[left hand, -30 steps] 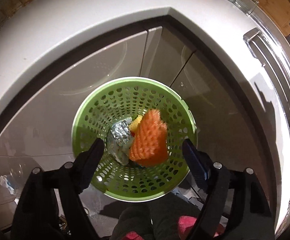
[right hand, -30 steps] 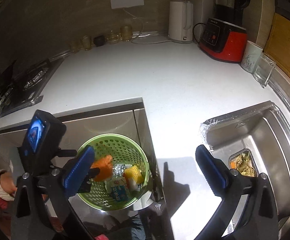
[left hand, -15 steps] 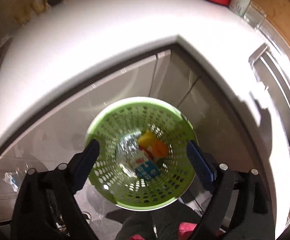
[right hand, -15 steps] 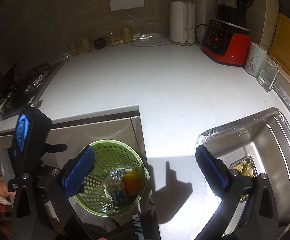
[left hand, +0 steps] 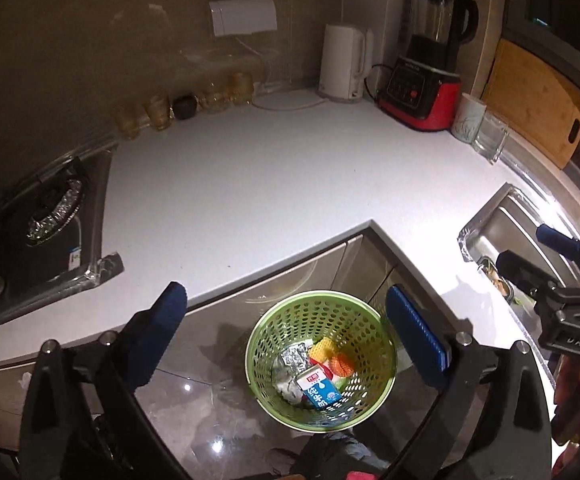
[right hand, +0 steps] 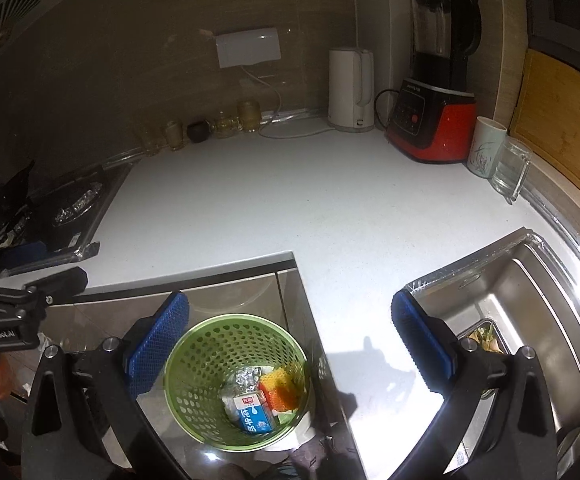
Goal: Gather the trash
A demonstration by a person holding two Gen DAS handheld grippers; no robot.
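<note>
Stove [left hand: 42,216] at far left, white tabletop [left hand: 290,184] bare to its inner corner edge. Left claw [left hand: 286,320] opening wide, nothing between. Green basket [left hand: 374,336] on floor below edge holds carton [left hand: 320,392], foil [left hand: 294,360]. Right claw [right hand: 290,328] wide, empty; sink [right hand: 530,300] right.

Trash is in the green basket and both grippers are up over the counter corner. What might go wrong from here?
1. The green perforated plastic basket stands on the floor tight against the cabinet corner; a gripper dipping toward it may clip the white countertop edge.
2. The right gripper hangs open beside the steel sink, whose strainer holds food scraps: easy to overlook.
3. The left gripper, jaws opening and empty, is near the right one; they could collide.
</note>
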